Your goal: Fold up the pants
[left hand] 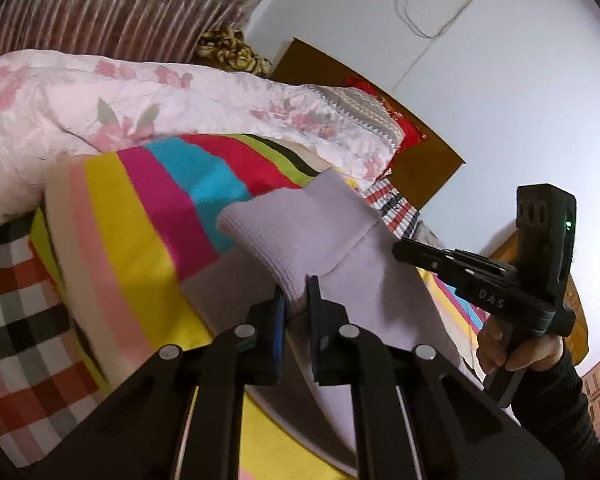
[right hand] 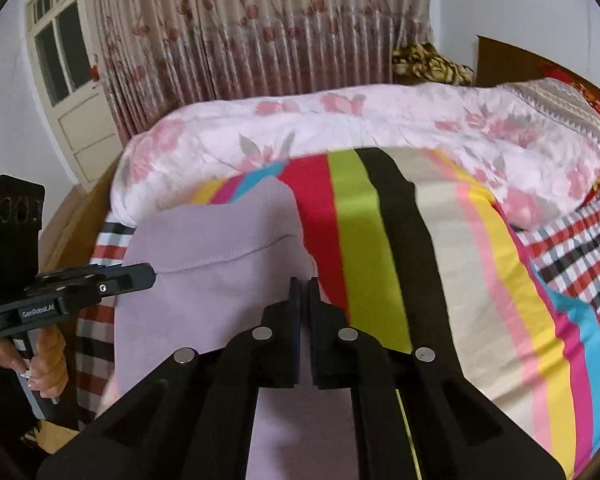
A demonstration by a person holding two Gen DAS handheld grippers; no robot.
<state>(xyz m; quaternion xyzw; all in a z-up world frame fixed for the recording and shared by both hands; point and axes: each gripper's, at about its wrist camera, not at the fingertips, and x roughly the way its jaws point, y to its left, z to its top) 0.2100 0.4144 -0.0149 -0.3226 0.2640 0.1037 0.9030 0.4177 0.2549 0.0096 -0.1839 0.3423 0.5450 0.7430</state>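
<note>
The lilac knit pants (left hand: 300, 220) lie on a bright striped sheet (left hand: 140, 208) on the bed, with a ribbed band folded over at the top. My left gripper (left hand: 296, 292) is shut on a pinch of the lilac fabric just below that band. The right gripper (left hand: 398, 248) shows from the side at the pants' right edge, held by a hand. In the right wrist view the pants (right hand: 204, 280) spread to the left, and my right gripper (right hand: 303, 285) is shut at their right edge with thin lilac cloth between the pads. The left gripper (right hand: 150, 274) touches the pants' left edge.
A pink floral quilt (right hand: 340, 128) is bunched along the far side of the bed. Checked cloth (right hand: 572, 256) lies at the right, over the striped sheet (right hand: 440, 260). A brown headboard (left hand: 420, 152), a floral curtain (right hand: 240, 40) and a door (right hand: 68, 80) stand behind.
</note>
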